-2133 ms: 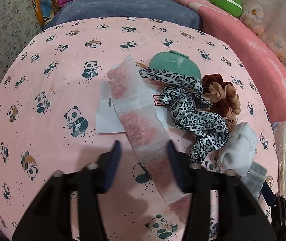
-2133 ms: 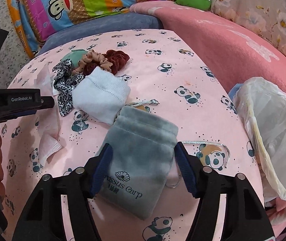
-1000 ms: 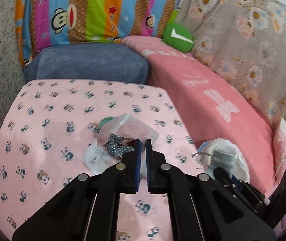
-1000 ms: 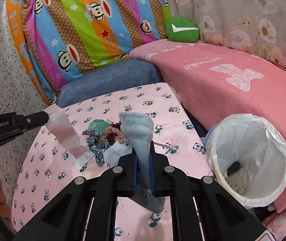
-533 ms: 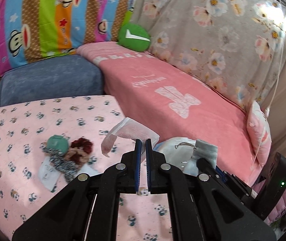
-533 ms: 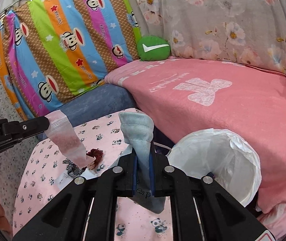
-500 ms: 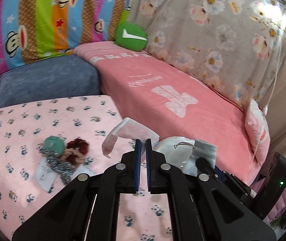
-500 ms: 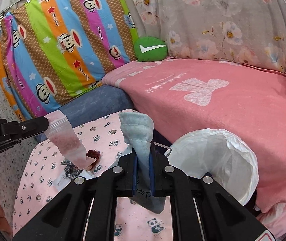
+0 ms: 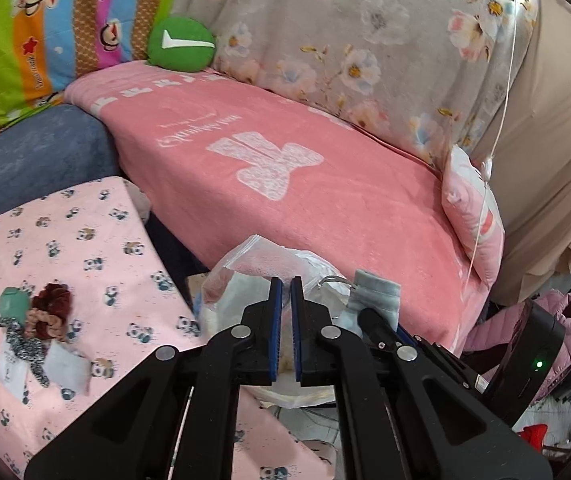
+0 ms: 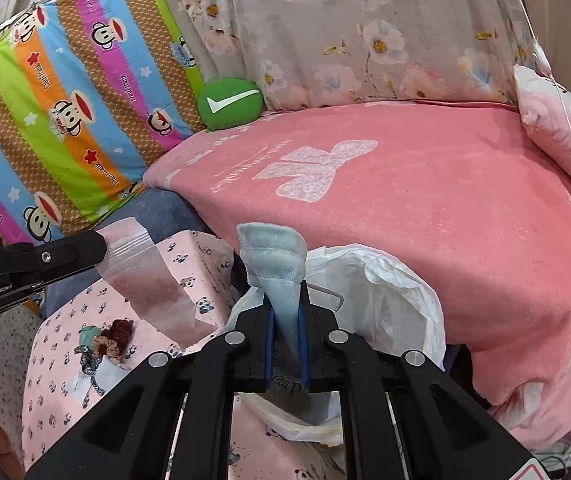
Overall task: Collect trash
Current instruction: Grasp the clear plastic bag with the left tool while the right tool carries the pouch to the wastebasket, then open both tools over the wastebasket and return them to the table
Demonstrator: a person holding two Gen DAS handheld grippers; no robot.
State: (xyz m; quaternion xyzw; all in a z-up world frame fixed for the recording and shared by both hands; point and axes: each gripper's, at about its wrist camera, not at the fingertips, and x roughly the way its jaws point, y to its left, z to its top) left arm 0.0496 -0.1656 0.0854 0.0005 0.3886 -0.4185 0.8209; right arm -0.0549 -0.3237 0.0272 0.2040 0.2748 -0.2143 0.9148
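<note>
My left gripper [image 9: 286,284] is shut on a clear zip bag [image 9: 251,266] with pink contents and holds it over the white trash bag [image 9: 317,268]. The zip bag also shows in the right wrist view [image 10: 145,280], hanging from the left gripper [image 10: 99,248]. My right gripper [image 10: 285,304] is shut on a grey velvet pouch [image 10: 277,264] and holds it above the trash bag's opening [image 10: 389,300]. The pouch also shows in the left wrist view [image 9: 375,294], beside the trash bag.
The panda-print table [image 9: 65,240] holds hair scrunchies [image 9: 51,304], a green case [image 9: 13,302], a leopard-print band [image 9: 25,344] and paper [image 9: 65,364]. A pink-covered sofa [image 9: 305,184] runs behind the trash bag. A pink jacket [image 9: 565,316] lies at the right.
Both grippers have swung right from the table toward the trash bag, carrying the zip bag and the pouch. Both items now hang over the bag's opening.
</note>
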